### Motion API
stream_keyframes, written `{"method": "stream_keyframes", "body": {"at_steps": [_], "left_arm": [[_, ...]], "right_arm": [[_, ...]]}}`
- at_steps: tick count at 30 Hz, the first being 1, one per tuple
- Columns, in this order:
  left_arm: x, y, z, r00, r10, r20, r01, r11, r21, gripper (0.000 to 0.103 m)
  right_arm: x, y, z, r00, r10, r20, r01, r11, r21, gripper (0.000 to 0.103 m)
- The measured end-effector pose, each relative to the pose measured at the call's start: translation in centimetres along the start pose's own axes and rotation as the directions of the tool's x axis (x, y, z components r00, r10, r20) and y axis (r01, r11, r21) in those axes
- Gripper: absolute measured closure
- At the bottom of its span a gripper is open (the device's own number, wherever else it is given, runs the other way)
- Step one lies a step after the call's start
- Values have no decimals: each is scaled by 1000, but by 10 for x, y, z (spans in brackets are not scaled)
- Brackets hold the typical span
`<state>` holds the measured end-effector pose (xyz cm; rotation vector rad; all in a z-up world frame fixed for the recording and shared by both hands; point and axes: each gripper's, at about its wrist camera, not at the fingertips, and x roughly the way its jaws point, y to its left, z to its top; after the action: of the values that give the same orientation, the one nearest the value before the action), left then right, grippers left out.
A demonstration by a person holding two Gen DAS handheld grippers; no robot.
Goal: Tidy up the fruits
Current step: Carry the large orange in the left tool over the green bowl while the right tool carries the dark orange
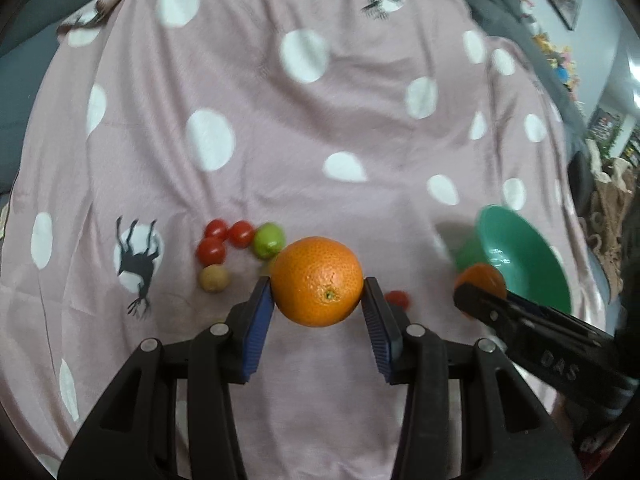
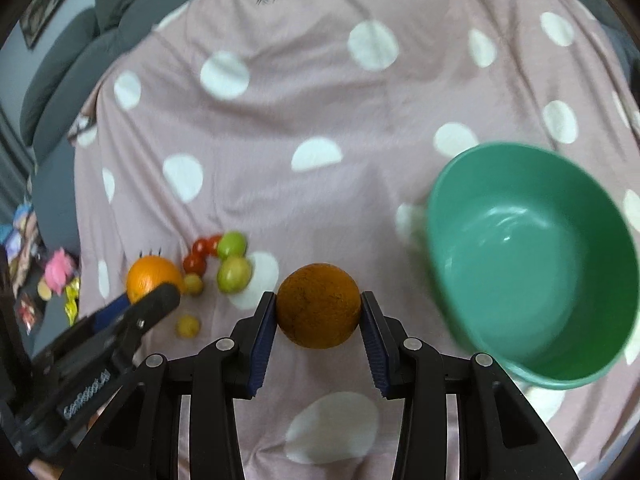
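Observation:
My left gripper (image 1: 318,294) is shut on a bright orange (image 1: 317,281) held above the pink dotted cloth (image 1: 280,120). My right gripper (image 2: 319,310) is shut on a second, darker orange (image 2: 319,311) just left of the empty green bowl (image 2: 532,264). In the left wrist view the right gripper (image 1: 476,294) shows with its orange (image 1: 482,280) in front of the bowl (image 1: 524,256). Red tomatoes (image 1: 224,238), a green fruit (image 1: 269,240) and a tan fruit (image 1: 214,279) lie on the cloth to the left. The left gripper's orange also shows in the right wrist view (image 2: 152,276).
A lone red tomato (image 1: 397,299) lies behind my left gripper's right finger. Green fruits (image 2: 234,272) and small yellow fruits (image 2: 188,326) lie in the cluster. A dark grey sofa (image 2: 80,40) borders the cloth. Toys and clutter (image 2: 48,280) sit at the far left.

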<state>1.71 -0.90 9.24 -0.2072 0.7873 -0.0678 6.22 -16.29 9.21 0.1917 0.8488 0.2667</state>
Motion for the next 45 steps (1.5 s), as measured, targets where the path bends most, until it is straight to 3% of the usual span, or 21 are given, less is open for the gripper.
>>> {"method": "stream_keyframes", "body": {"at_steps": [6,15,29,45], "left_arm": [[-4,-46,6,998,-52,26,50,995,84,59],[18,-111,3,991,-129,-23,131,974,186,58],[59,-175,-3,978,-179,-108,202,943,266,58],[89,-191,-8,965,-189,-179,234,932,277,58]], "right_arm": [[-26,-29,8,995,-38,91,30,996,84,60],[-56,-81,11,975,-149,167,109,967,230,60],[-50,-138,5,969,-216,122,157,914,373,60],[-33,-154,5,966,-256,42,221,897,384,60]]}}
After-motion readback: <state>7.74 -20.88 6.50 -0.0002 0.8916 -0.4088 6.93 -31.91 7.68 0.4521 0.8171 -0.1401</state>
